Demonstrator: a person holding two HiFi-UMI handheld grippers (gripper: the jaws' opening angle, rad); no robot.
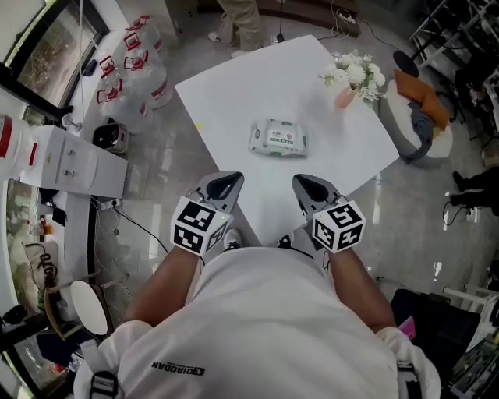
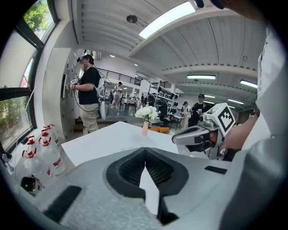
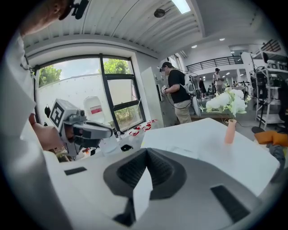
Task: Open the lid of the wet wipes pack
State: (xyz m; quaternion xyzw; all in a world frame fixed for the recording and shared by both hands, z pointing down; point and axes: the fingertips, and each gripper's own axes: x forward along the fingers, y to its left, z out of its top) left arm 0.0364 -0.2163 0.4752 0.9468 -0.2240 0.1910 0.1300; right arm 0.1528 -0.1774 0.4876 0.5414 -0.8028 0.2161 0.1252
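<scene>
The wet wipes pack [image 1: 277, 138] lies flat near the middle of the white table [image 1: 234, 93], its lid down. In the head view both grippers hover over the near table edge, short of the pack and apart from it. My left gripper [image 1: 222, 185] has its jaws together with nothing between them, as the left gripper view [image 2: 145, 150] also shows. My right gripper [image 1: 312, 187] is likewise shut and empty [image 3: 147, 152]. Each gripper view shows the other gripper beside it: the right gripper [image 2: 198, 134] and the left gripper [image 3: 90, 130].
A pink vase of white flowers [image 1: 355, 78] stands at the table's far right corner. Several water bottles [image 1: 136, 66] sit on the floor to the left, beside a white cabinet [image 1: 70, 160]. A person [image 1: 238, 23] stands beyond the table. A round seat with an orange cushion [image 1: 421, 109] is at right.
</scene>
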